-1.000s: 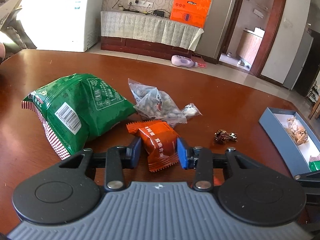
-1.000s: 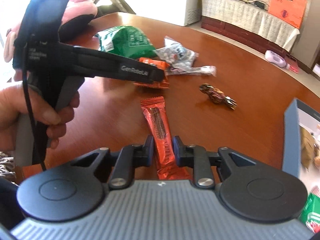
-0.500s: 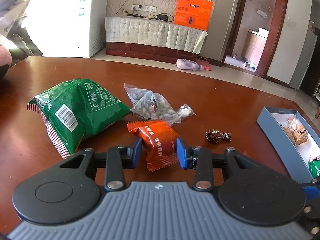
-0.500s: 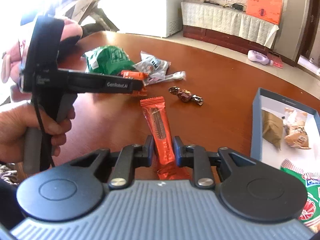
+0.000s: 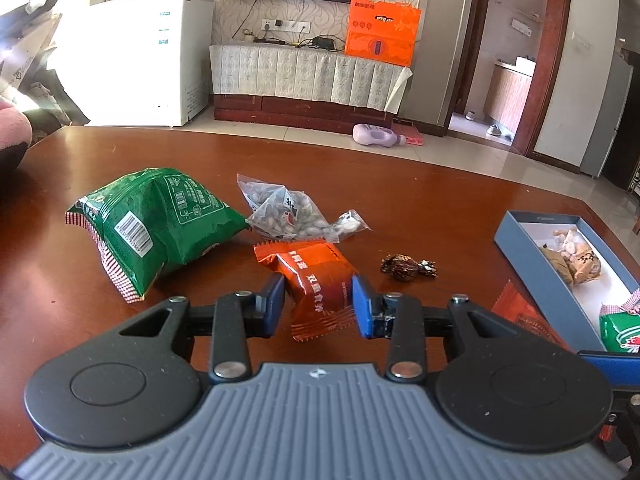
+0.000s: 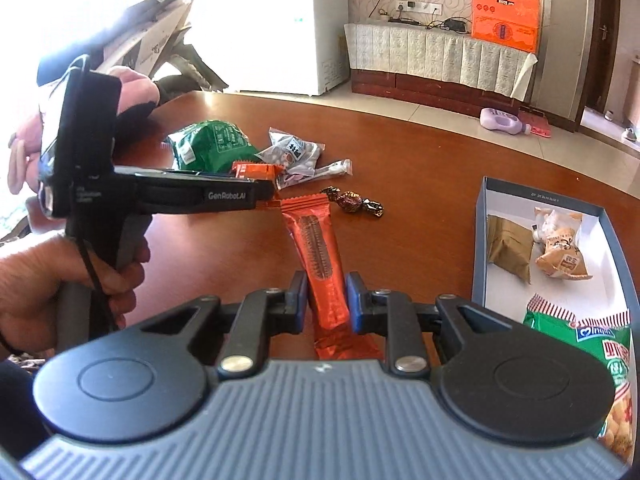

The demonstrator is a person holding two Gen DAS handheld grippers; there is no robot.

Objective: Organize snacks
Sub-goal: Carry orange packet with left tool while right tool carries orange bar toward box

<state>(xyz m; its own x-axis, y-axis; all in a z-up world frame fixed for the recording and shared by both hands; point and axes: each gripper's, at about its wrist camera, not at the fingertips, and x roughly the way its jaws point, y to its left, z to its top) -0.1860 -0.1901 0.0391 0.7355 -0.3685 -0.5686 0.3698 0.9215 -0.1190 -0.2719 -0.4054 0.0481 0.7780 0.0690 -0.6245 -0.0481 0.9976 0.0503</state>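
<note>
left gripper [image 5: 319,303] is clamped on the orange square snack pack [image 5: 316,280], blue pads pressing it from both sides, pack lifted off the wooden table [image 5: 440,208]. my right gripper [image 6: 327,303] is clenched tight on the long orange bar [image 6: 318,256], gripping its lower part, with the bar's top end sticking forward past the fingers. in the right wrist view i see the left gripper from the side, a hand [image 6: 80,292] wrapped round its handle, its tip close by the bar's top end.

still on the table: green snack bag [image 5: 160,220] at left, clear bag of nuts [image 5: 288,216] just beside it, dark foil candy [image 5: 408,267] apart to the right. blue box [image 6: 482,240] sits at the right side of the table, open; inside it a brown packet [image 6: 510,248], a pale orange pack [image 6: 562,256] and a green-and-red bag [image 6: 592,344] nearest me. neither orange snack is in the box; both are held short of it on its left.
</note>
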